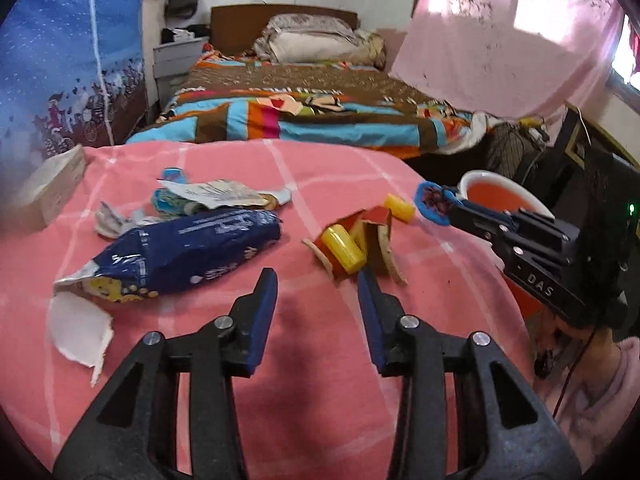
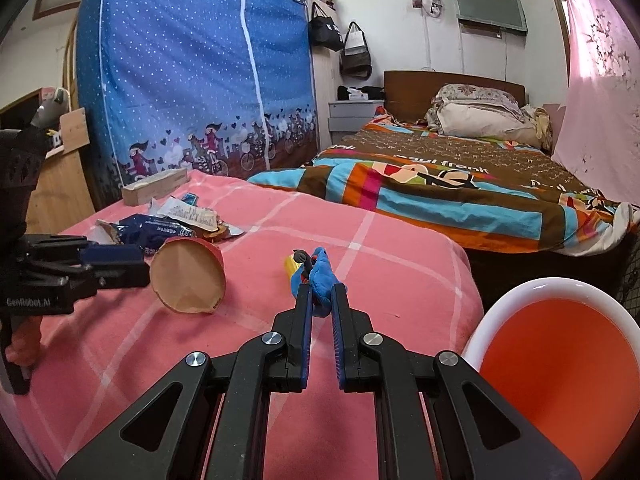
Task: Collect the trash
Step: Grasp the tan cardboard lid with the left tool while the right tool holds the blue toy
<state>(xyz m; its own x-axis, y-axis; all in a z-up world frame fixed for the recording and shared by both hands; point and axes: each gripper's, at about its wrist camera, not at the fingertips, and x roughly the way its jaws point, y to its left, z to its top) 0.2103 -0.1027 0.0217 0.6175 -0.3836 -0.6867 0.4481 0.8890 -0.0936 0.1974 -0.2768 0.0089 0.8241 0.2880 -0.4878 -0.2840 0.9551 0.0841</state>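
Trash lies on a pink checked cover [image 1: 320,184]: a dark blue snack bag [image 1: 180,252], crumpled wrappers [image 1: 208,196], torn white paper [image 1: 80,328], a torn red cardboard piece [image 1: 360,240] and two yellow caps [image 1: 344,250] [image 1: 399,207]. My left gripper [image 1: 318,280] is open and empty, just short of the cardboard. My right gripper [image 2: 321,292] is shut on a blue wrapper [image 2: 322,274], held above the cover beside the white bin with an orange inside [image 2: 560,356]. The wrapper [image 1: 432,204] and bin [image 1: 496,196] also show in the left wrist view.
A beige box [image 1: 56,184] sits at the cover's far left. A bed with a striped brown blanket [image 2: 440,184] lies behind. A blue fabric wardrobe [image 2: 192,72] stands at left, a pink curtain [image 2: 600,92] at right.
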